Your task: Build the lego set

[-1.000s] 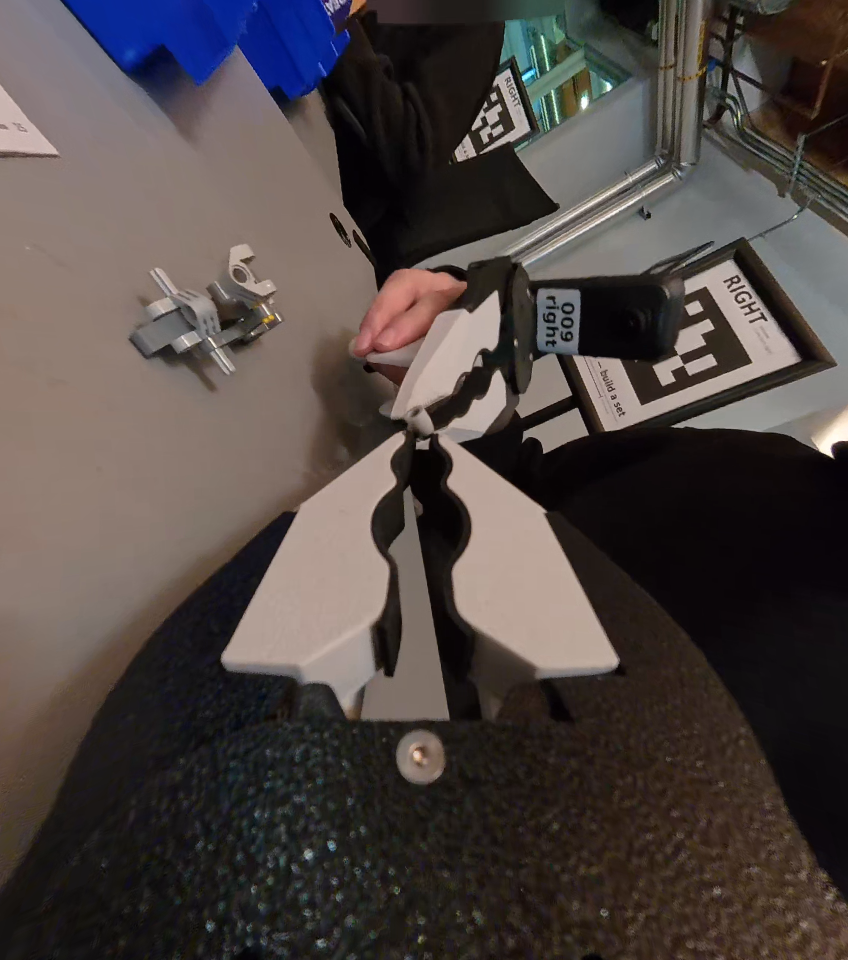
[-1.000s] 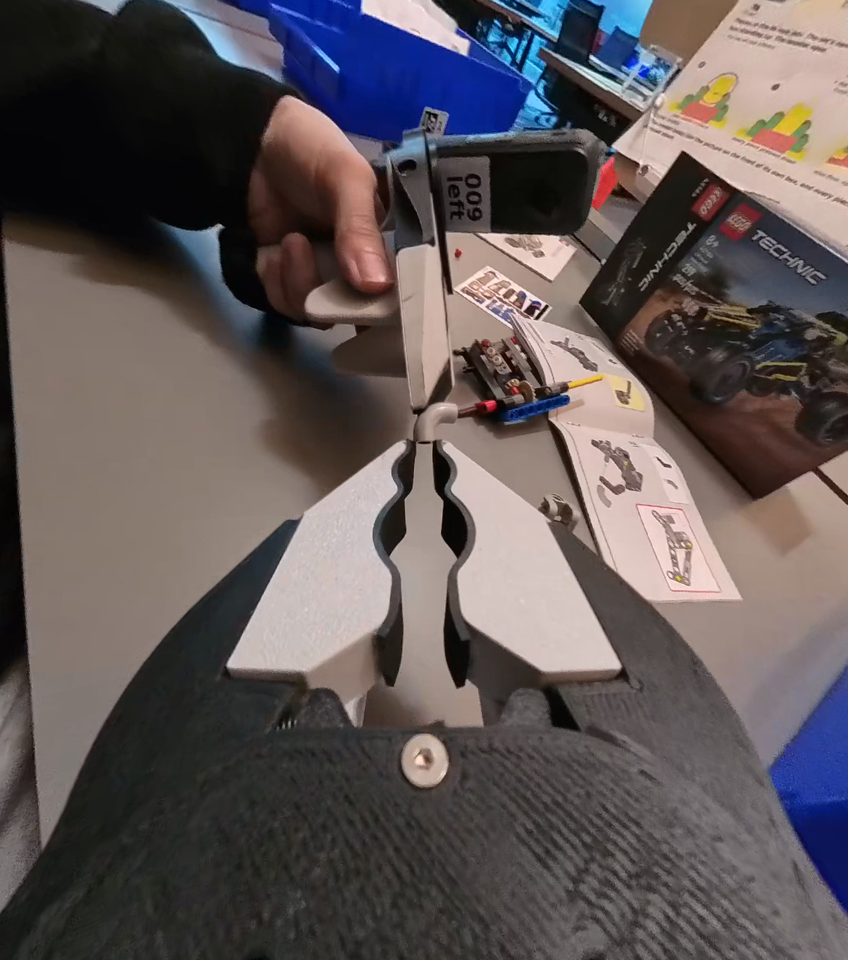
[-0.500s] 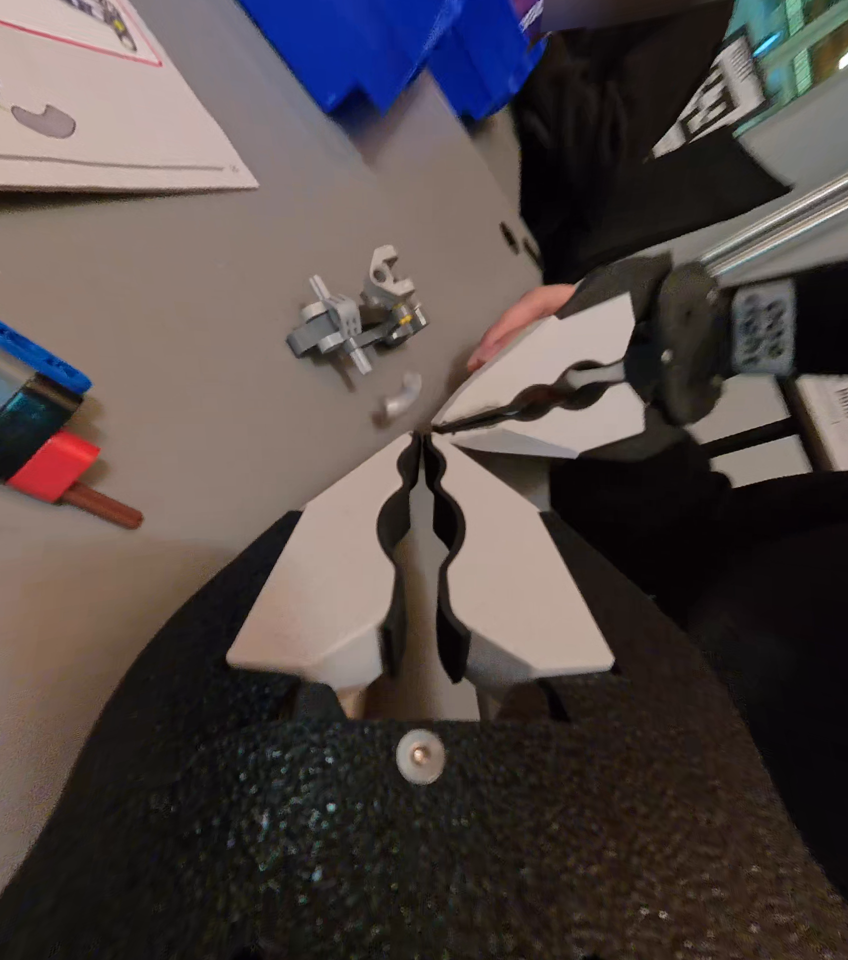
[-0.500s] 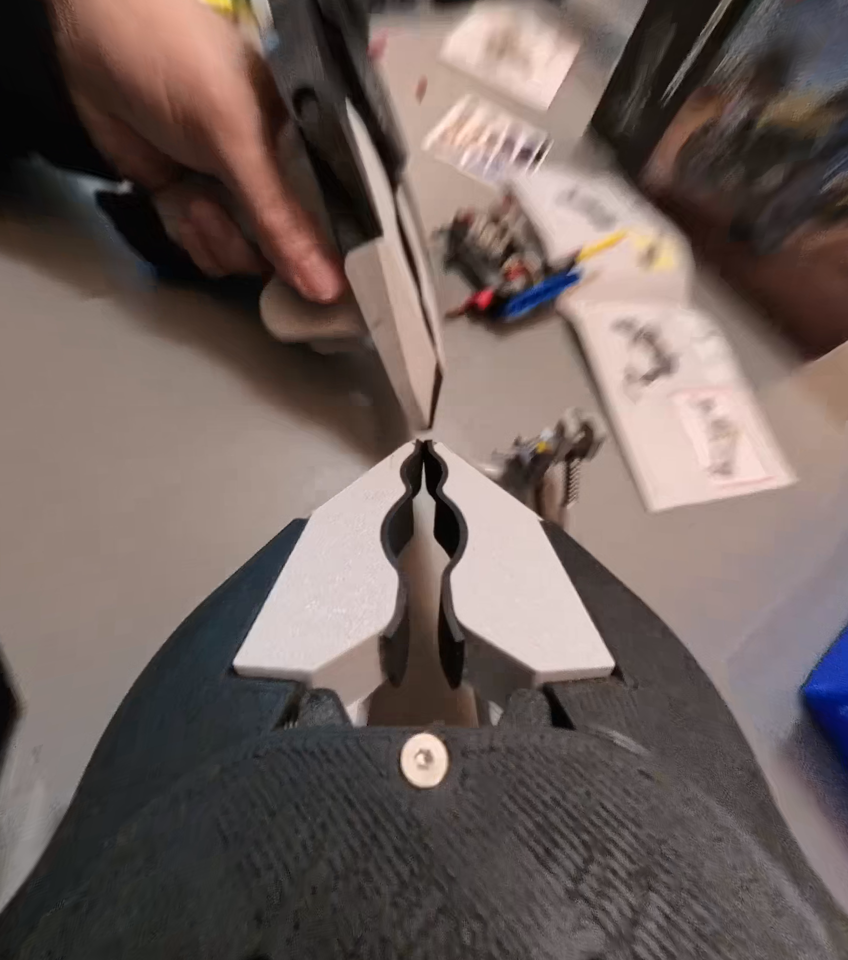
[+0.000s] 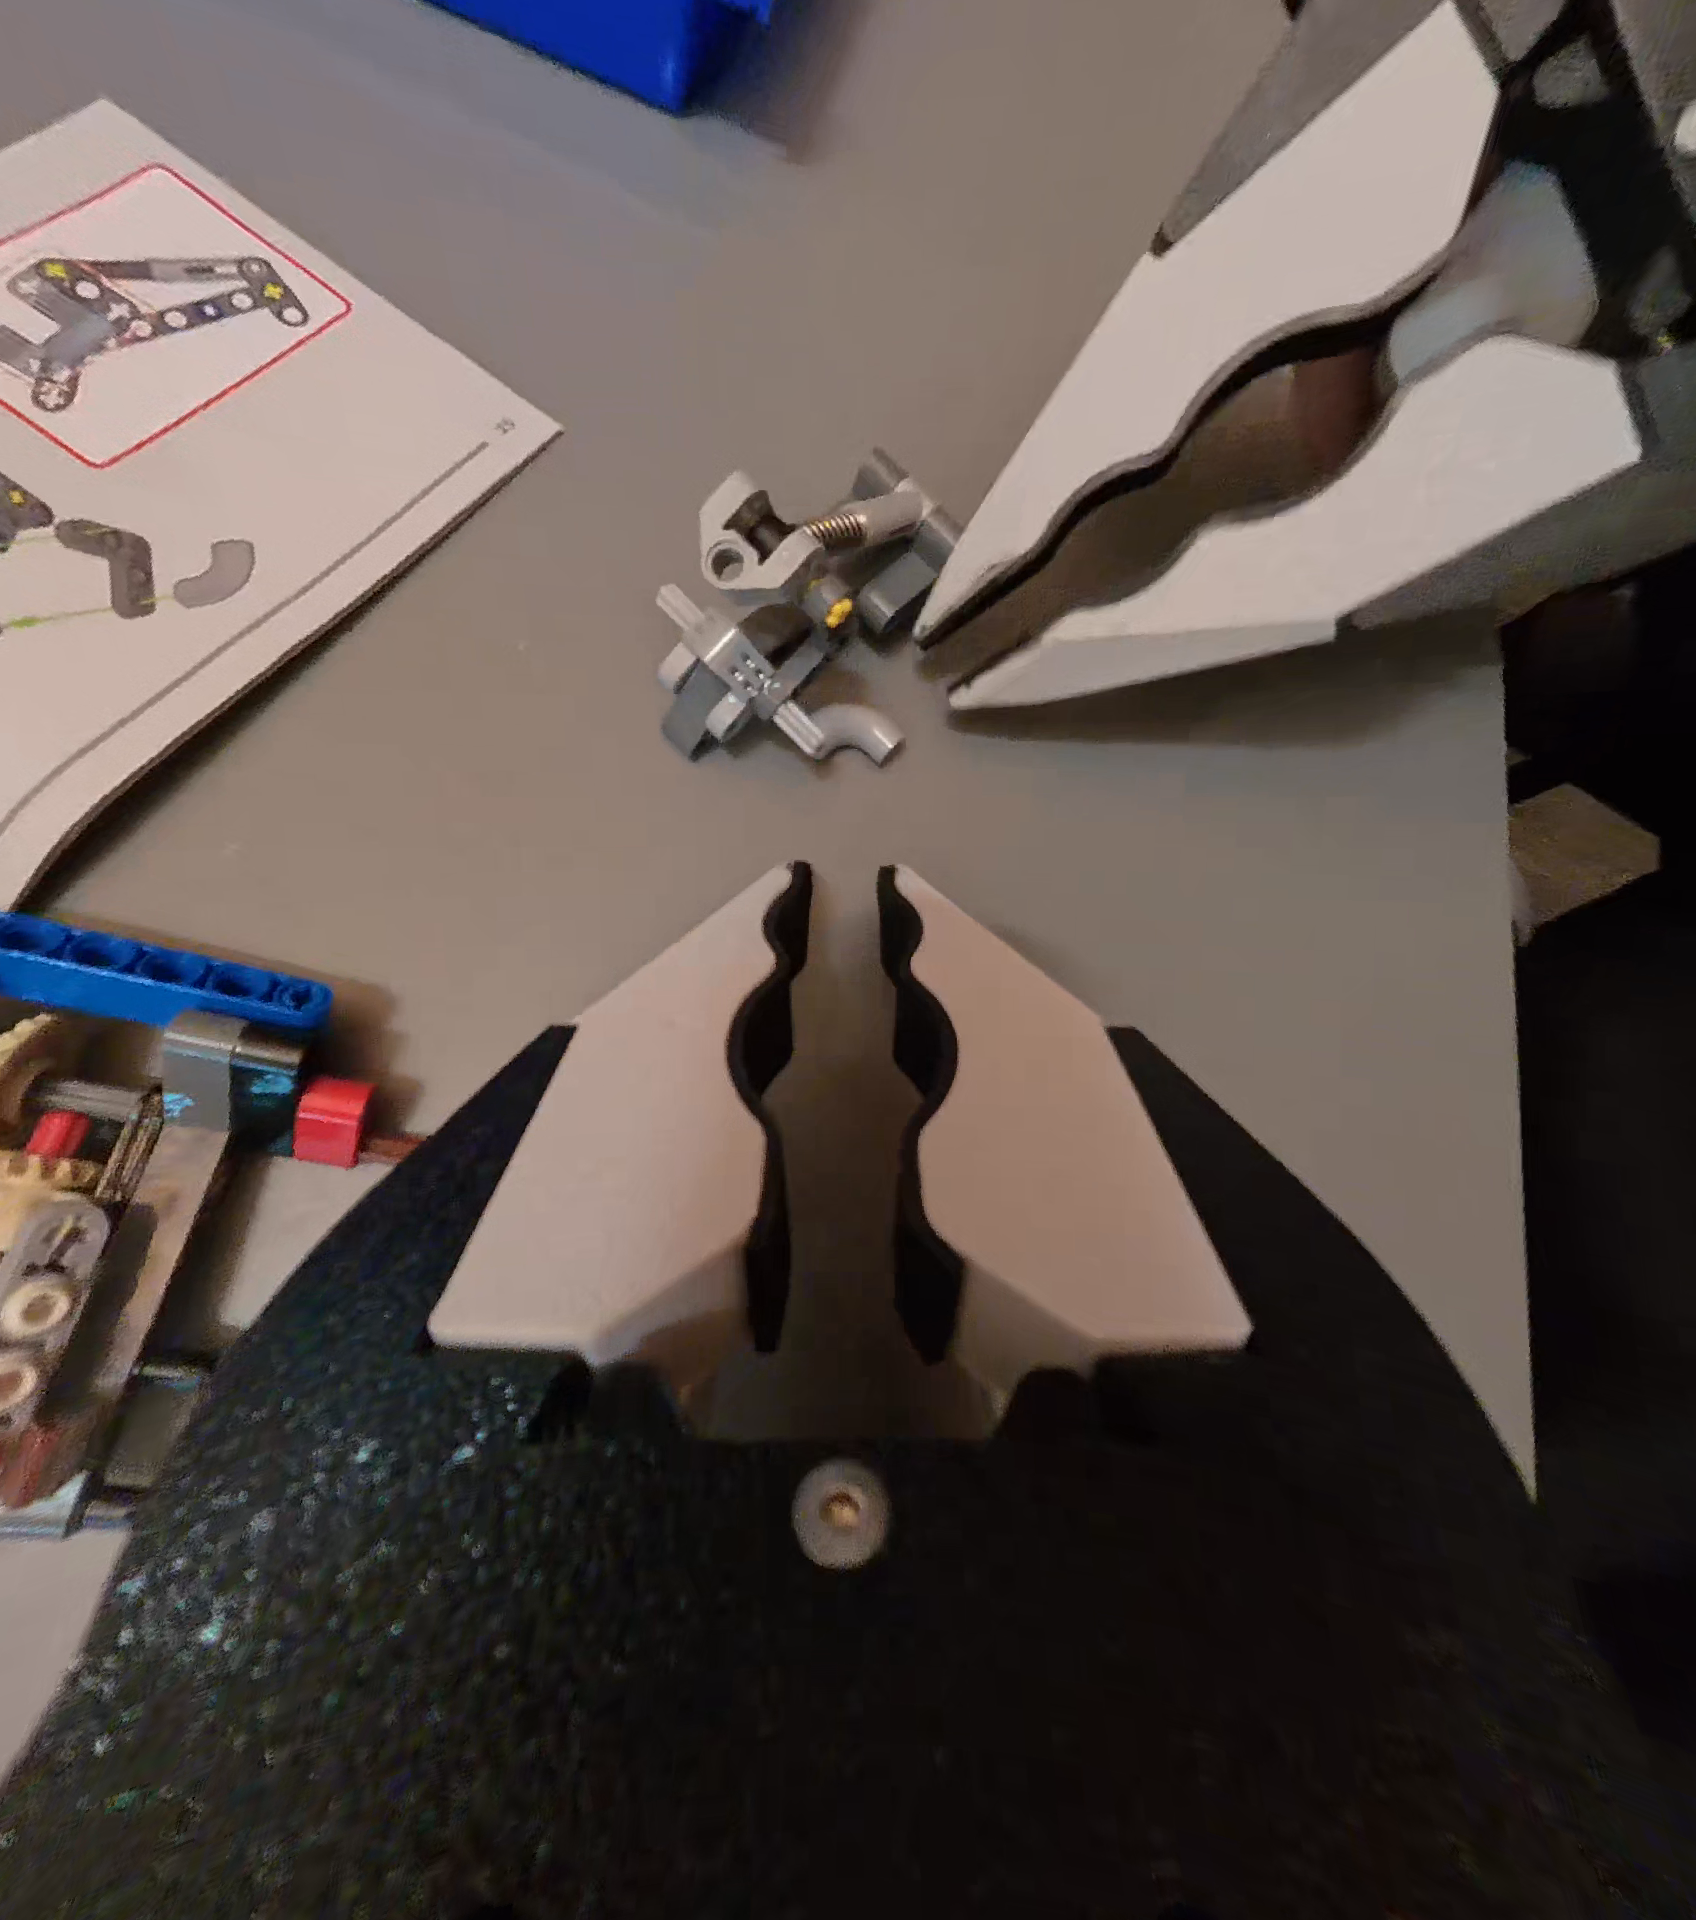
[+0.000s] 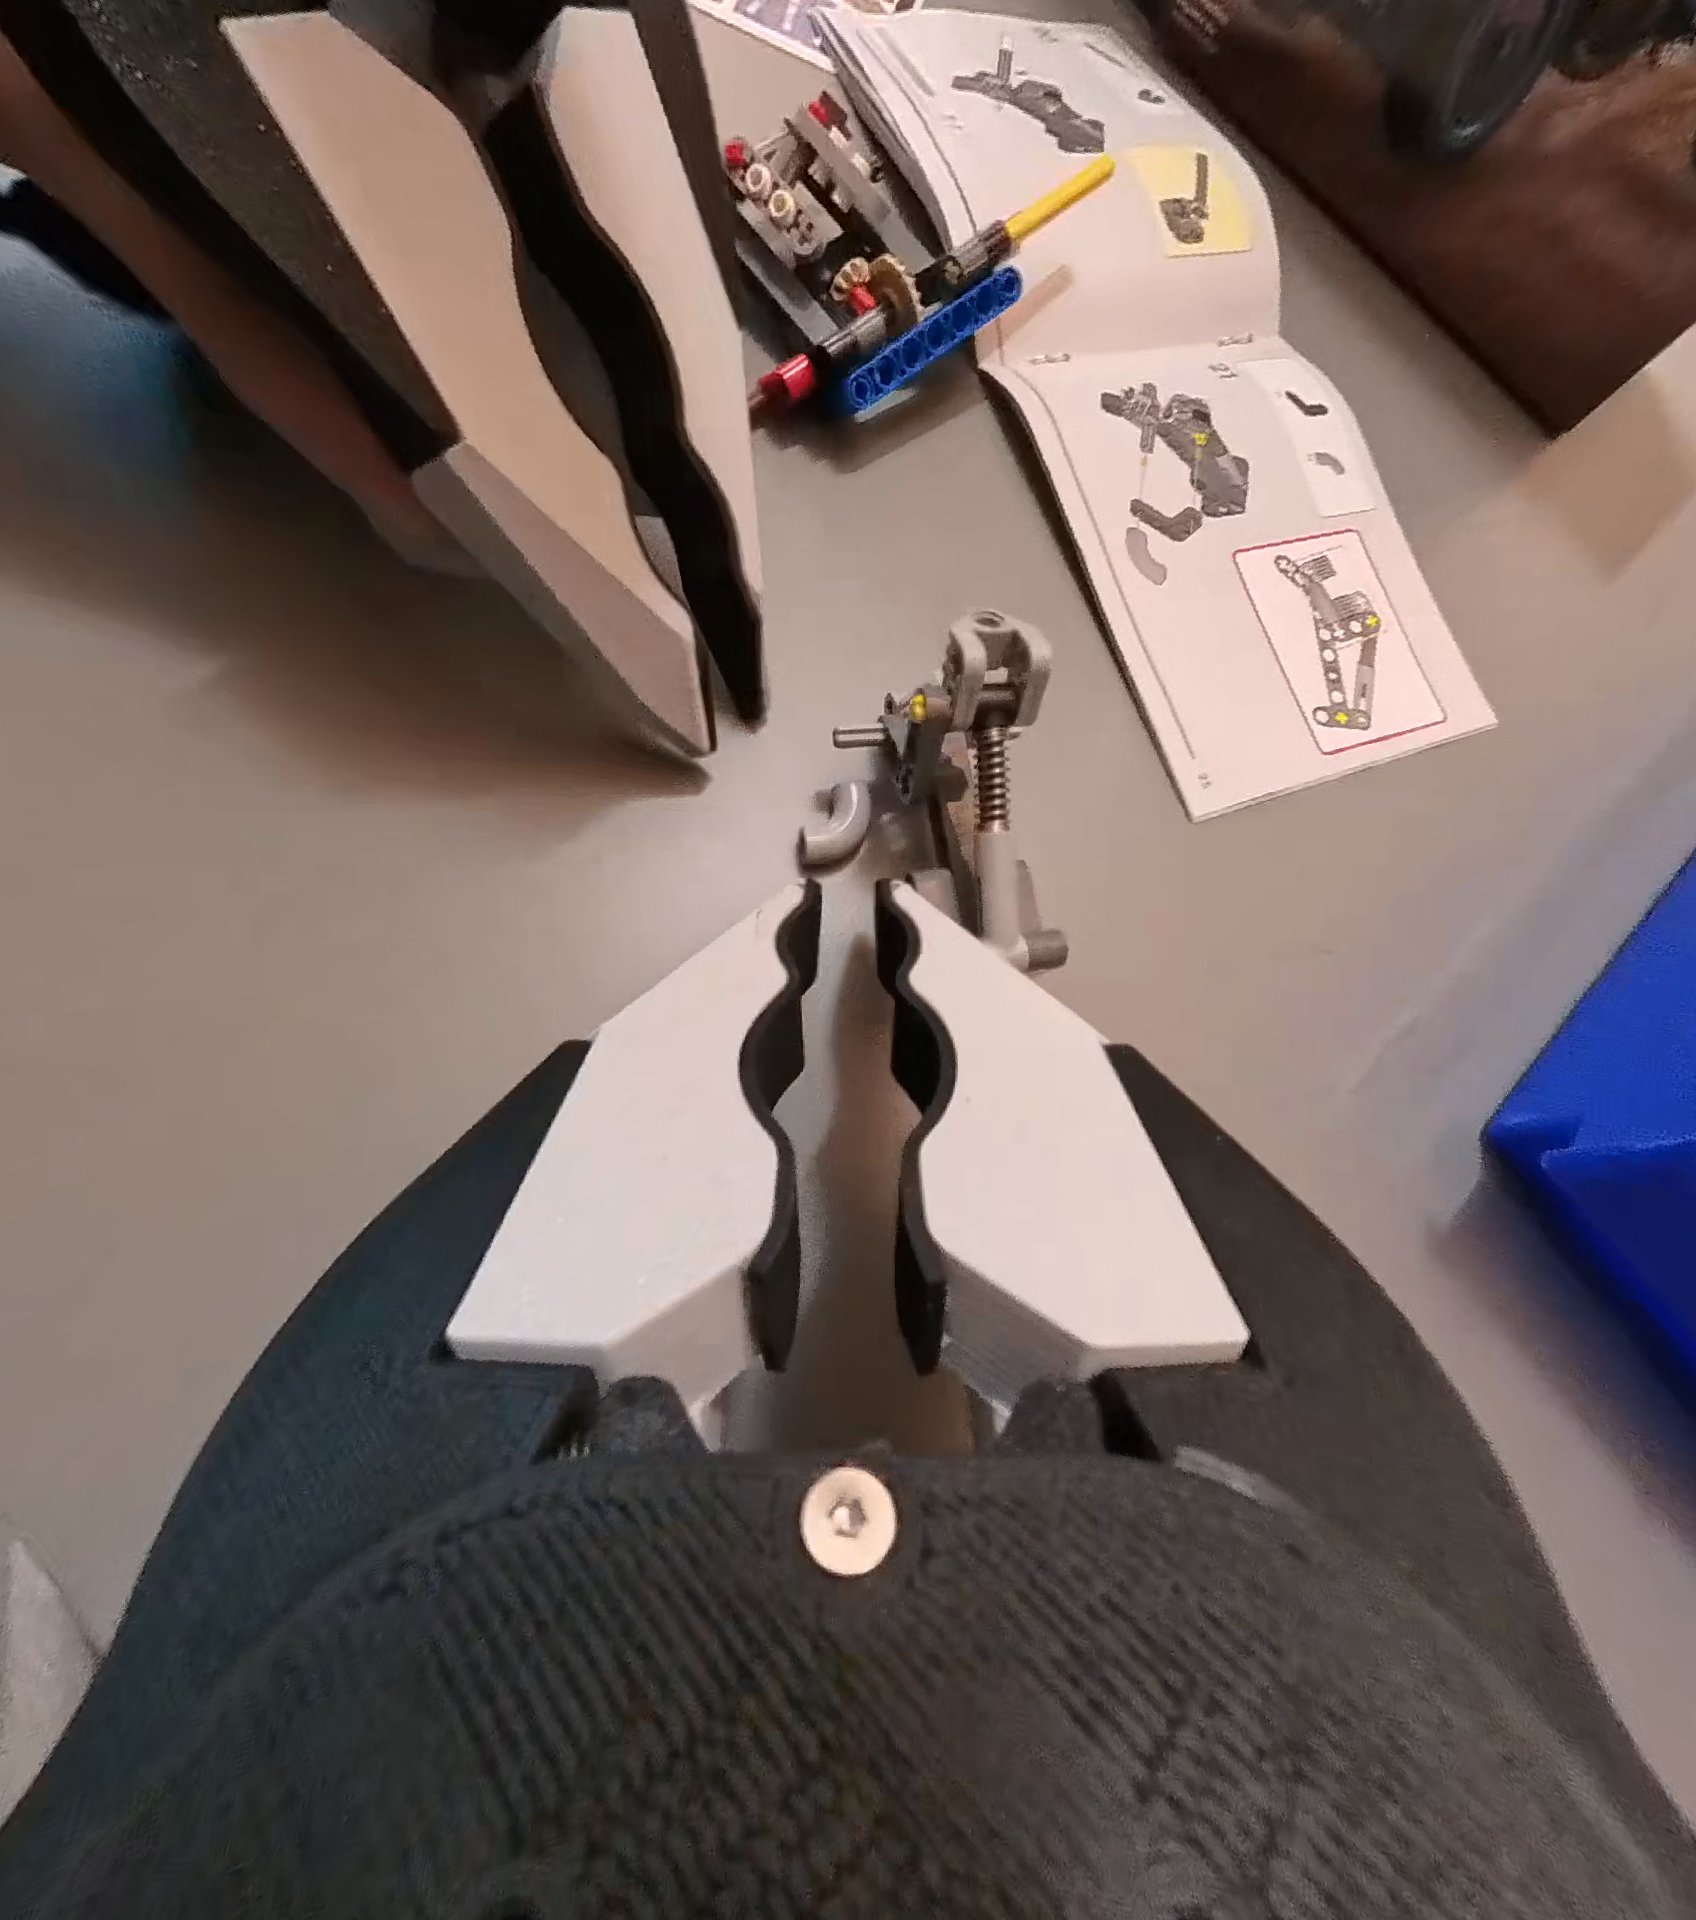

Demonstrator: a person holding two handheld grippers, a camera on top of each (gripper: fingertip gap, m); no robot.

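Both hand-held grippers are hovering spread and empty over the grey desk (image 5: 1135, 883): the left hand-held gripper (image 5: 839, 873) and the right hand-held gripper (image 6: 841, 888). The small grey lego assembly (image 5: 792, 613) and a curved grey piece (image 5: 854, 730) are lying between their tips, near the desk's front edge, beside the open instruction booklet (image 5: 148, 499).

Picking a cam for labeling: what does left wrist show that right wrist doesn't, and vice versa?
Left wrist only: the table's near edge, with dark space beyond it.

Right wrist only: the dark set box, the yellow axle on the larger build, and the booklet's other pages.

Both: the small grey assembly with spring, the loose curved grey piece, the open instruction booklet, the blue-beam build, a blue bin, and both tools, left tool and right tool, open and empty.
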